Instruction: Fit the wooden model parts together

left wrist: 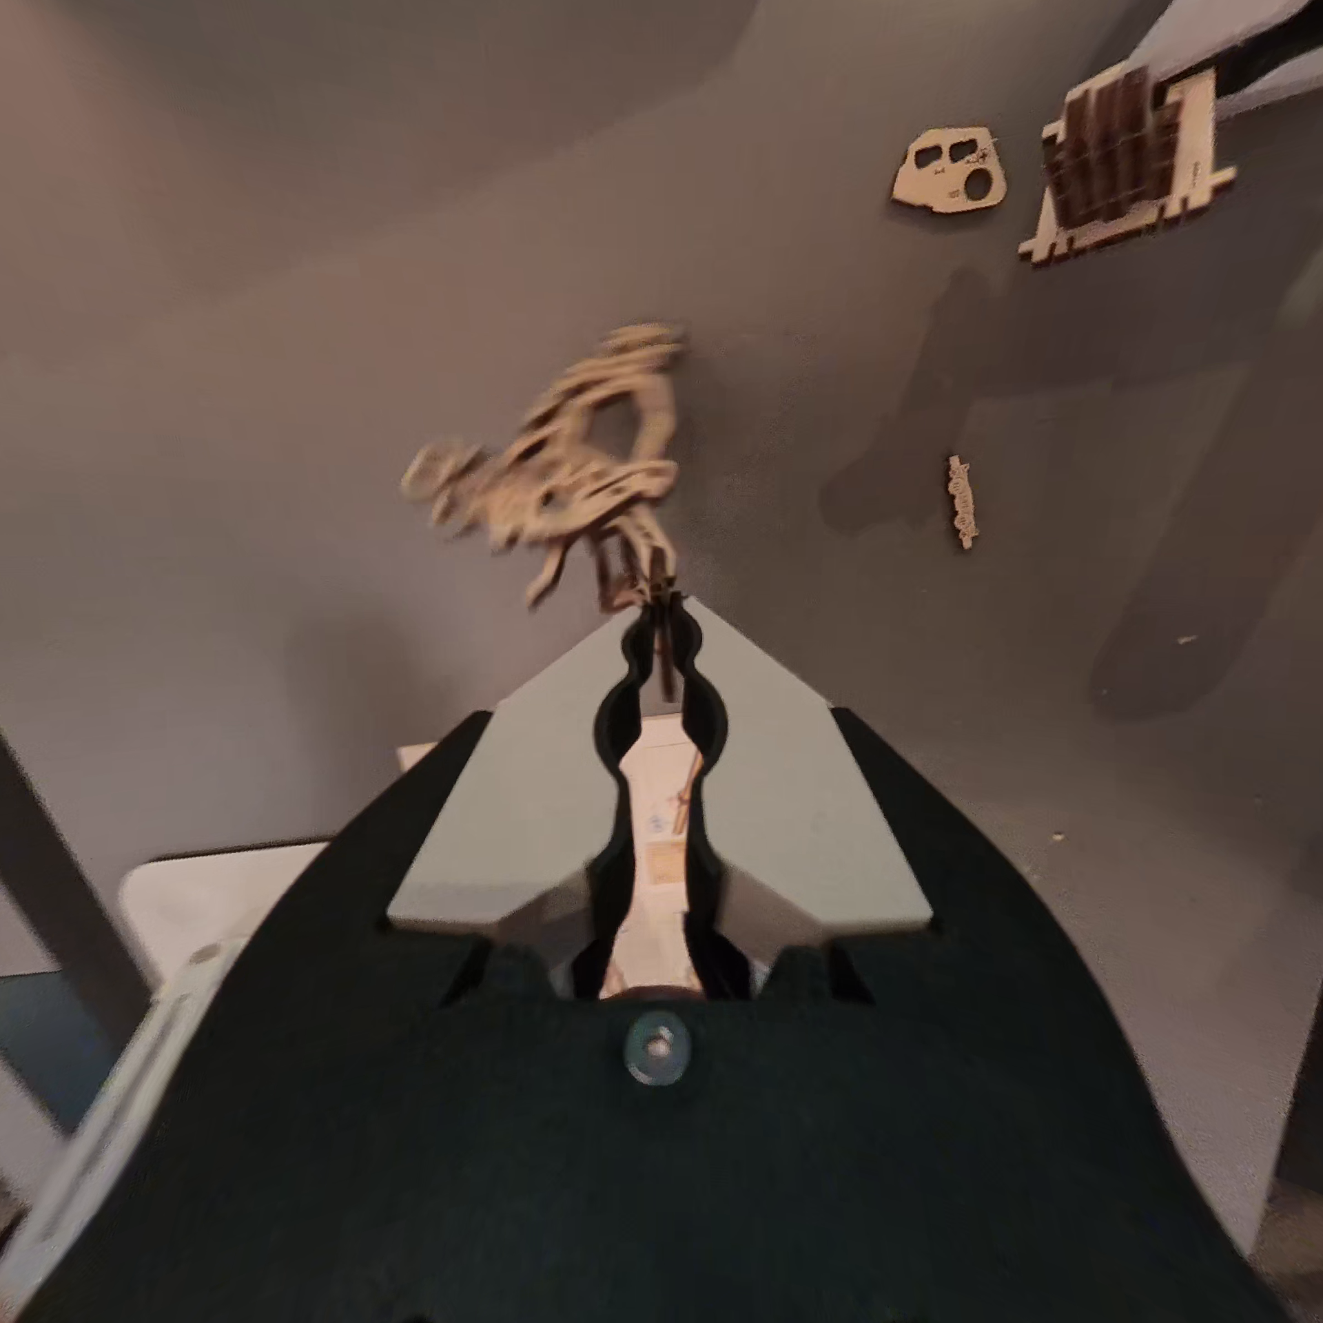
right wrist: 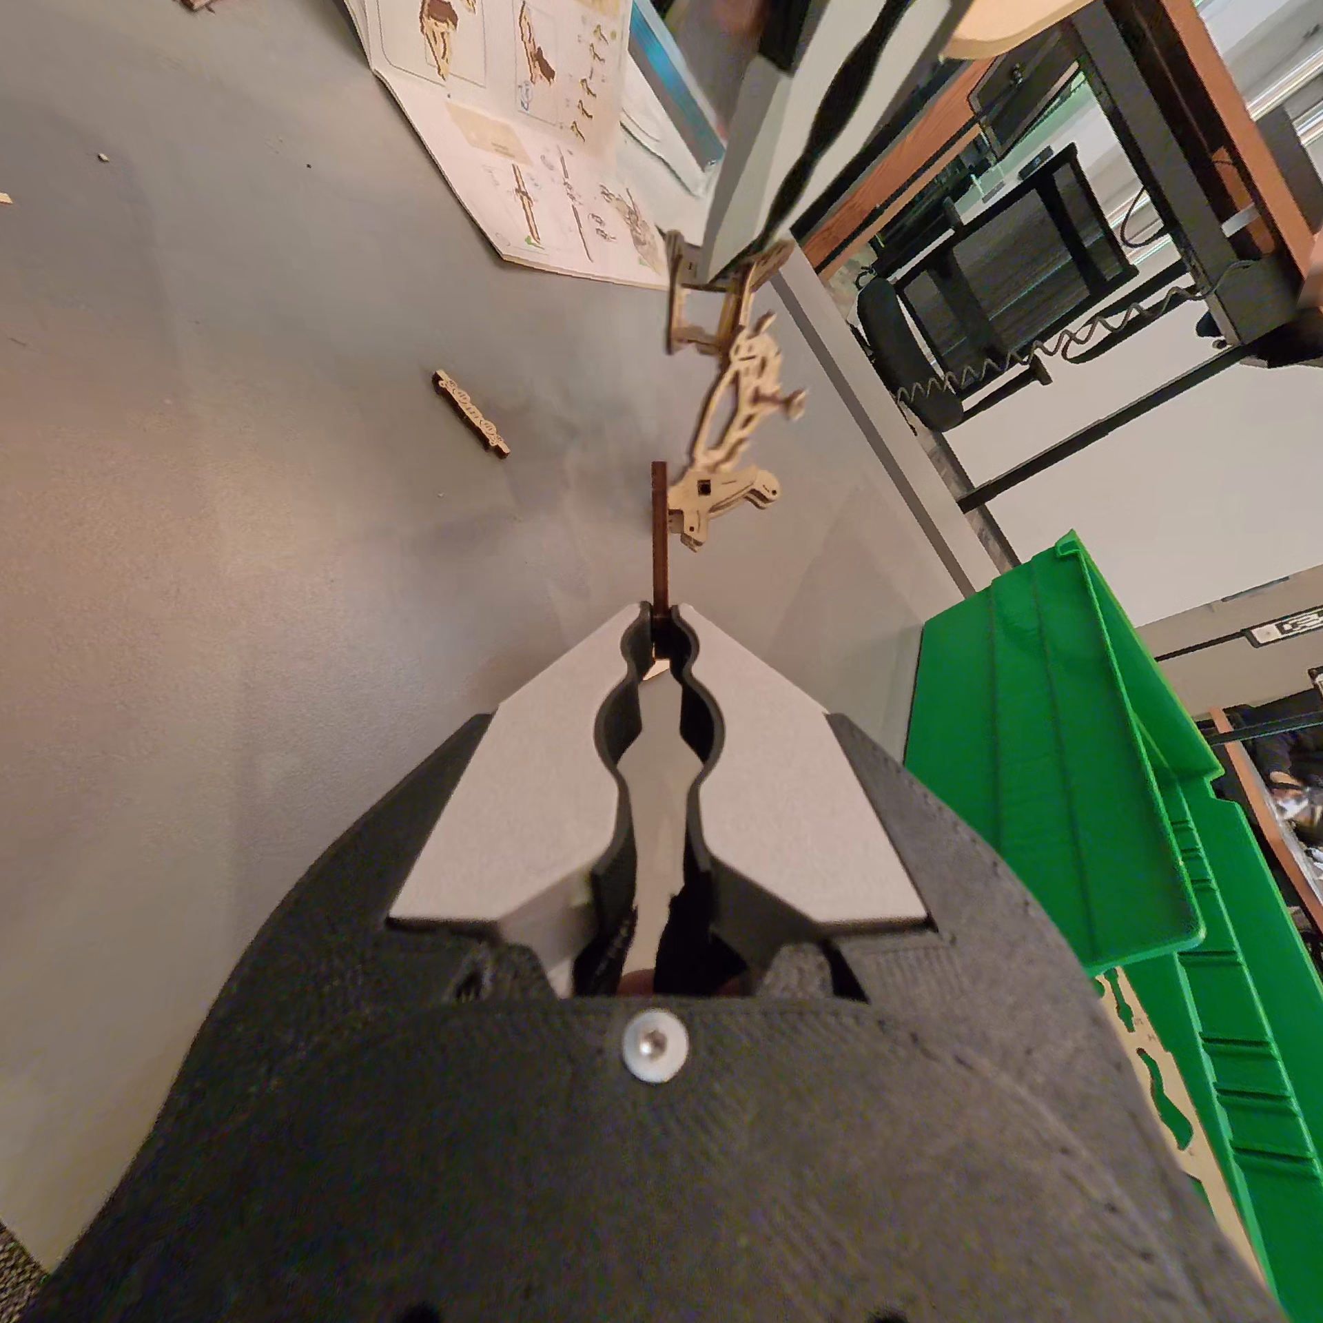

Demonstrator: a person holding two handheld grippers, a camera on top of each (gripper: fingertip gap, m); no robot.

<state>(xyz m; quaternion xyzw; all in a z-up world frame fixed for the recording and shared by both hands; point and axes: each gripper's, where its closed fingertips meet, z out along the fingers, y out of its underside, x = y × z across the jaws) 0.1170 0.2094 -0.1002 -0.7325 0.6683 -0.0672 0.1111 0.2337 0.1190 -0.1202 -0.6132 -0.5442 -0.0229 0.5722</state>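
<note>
Left gripper (left wrist: 662, 608): clenched on the foot of the pale wooden model (left wrist: 565, 480), which juts out past the tips above the grey table (left wrist: 215, 358), blurred. Right gripper (right wrist: 660, 608): clamped on a thin flat wooden part (right wrist: 658, 530), seen edge-on, its far end just beside the model's lower end; contact unclear. Beyond, on the table: small engraved strip (right wrist: 471, 414). Farther, an instruction sheet (right wrist: 515, 129) toward the table's edge. Green bin (right wrist: 1074, 787) off its side.

Open grey tabletop (right wrist: 250, 644) left; green bin (right wrist: 1059, 787) blocks the right side.
</note>
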